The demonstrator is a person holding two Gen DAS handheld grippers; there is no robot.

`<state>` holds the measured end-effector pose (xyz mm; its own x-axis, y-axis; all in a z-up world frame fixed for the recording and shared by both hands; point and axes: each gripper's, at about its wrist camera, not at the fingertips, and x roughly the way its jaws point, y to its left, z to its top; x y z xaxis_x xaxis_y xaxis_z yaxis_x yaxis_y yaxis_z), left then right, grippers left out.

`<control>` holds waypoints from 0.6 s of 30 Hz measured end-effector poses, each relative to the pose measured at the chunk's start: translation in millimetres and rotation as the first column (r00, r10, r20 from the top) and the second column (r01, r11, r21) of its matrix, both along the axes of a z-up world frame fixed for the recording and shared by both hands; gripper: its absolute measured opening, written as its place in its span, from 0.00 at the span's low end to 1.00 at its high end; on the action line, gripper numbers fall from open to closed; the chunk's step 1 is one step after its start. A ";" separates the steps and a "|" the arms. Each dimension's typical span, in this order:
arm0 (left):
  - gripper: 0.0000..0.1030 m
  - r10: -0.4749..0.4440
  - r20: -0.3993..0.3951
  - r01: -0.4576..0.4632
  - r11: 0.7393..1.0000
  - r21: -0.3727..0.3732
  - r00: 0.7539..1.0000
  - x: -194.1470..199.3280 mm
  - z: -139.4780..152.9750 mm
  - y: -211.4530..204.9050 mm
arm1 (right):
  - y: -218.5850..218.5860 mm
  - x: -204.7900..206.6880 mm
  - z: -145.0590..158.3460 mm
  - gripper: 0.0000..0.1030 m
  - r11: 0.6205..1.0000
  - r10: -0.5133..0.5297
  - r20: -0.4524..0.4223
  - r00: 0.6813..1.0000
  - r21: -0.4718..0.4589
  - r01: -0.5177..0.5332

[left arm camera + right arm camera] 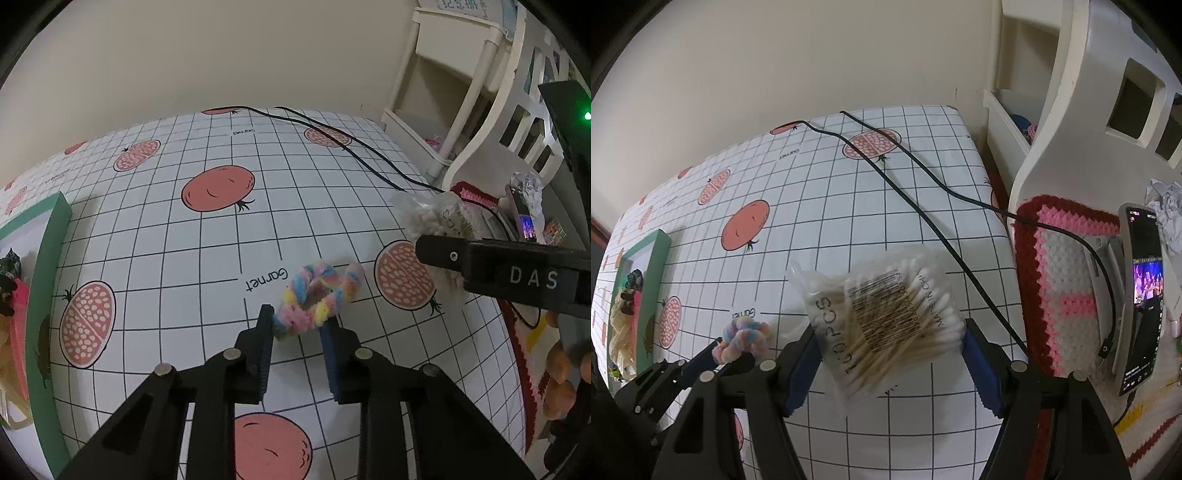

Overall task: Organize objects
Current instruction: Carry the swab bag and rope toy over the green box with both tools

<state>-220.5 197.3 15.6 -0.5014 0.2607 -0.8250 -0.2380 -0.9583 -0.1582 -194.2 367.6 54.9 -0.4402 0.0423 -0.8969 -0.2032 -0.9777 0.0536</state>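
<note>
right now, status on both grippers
left gripper shut on pastel scrunchie. right gripper shut on cotton swab bag. black cable beside bag.

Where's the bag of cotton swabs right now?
In the right wrist view the bag of cotton swabs sits between the right gripper pads, over the checked tablecloth, with the fuzzy scrunchie to its left.

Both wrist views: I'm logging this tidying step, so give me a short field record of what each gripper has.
left gripper: closed on the fluffy pastel hair tie
right gripper: bag of cotton swabs between its pads, grip unclear
surface: grid-patterned tablecloth
at far left: green box
across the cloth: black cables
</note>
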 end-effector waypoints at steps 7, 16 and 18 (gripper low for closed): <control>0.20 0.003 -0.012 -0.002 1.000 0.026 1.000 2.1 7.2 -7.7 | -5.3 0.8 5.1 0.73 1.000 0.010 -0.007 1.000 0.019 -0.010; 0.20 0.009 -0.049 -0.006 0.998 0.058 0.999 5.5 27.3 -16.3 | -17.8 3.0 21.9 0.73 0.999 0.033 -0.038 0.999 0.040 -0.032; 0.20 0.014 -0.056 -0.010 0.998 0.068 0.998 6.2 34.0 -20.8 | -21.7 4.2 29.9 0.73 0.998 0.044 -0.056 0.997 0.047 -0.041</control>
<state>-214.3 176.5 49.7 -0.5501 0.3084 -0.7761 -0.2368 -0.9488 -0.2091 -190.0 345.9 84.8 -0.4932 0.0626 -0.8677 -0.1591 -0.9871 0.0193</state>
